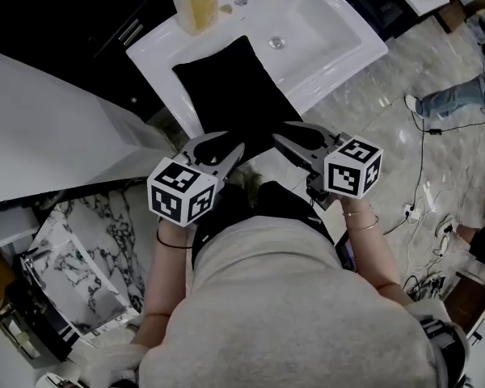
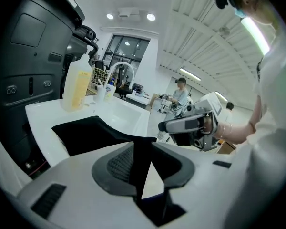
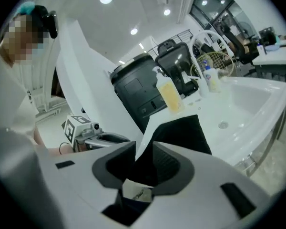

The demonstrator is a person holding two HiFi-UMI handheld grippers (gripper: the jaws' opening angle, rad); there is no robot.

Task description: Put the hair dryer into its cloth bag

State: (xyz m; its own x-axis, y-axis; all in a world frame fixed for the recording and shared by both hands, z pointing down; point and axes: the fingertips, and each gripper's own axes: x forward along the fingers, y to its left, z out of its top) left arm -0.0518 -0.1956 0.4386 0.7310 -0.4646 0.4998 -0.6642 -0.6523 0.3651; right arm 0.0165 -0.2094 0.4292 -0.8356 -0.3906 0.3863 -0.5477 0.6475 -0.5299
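Observation:
A black cloth bag (image 1: pixel 230 95) lies flat across the front rim of a white sink (image 1: pixel 339 51), and its near edge is lifted toward me. My left gripper (image 1: pixel 230 153) is shut on the left part of that edge; in the left gripper view black cloth (image 2: pixel 86 132) runs down between the pads (image 2: pixel 119 163). My right gripper (image 1: pixel 283 142) is shut on the right part of the edge. In the right gripper view, cloth (image 3: pixel 181 130) and a small white tag (image 3: pixel 136 191) sit between its jaws. No hair dryer shows in any view.
A bottle of yellow liquid (image 1: pixel 196 2) stands at the sink's back left corner, with the drain (image 1: pixel 276 43) behind the bag. A white slanted panel (image 1: pixel 48 128) is at my left. Black machines (image 2: pixel 33 56) stand behind the counter. A person's leg (image 1: pixel 449 99) and cables lie on the floor to the right.

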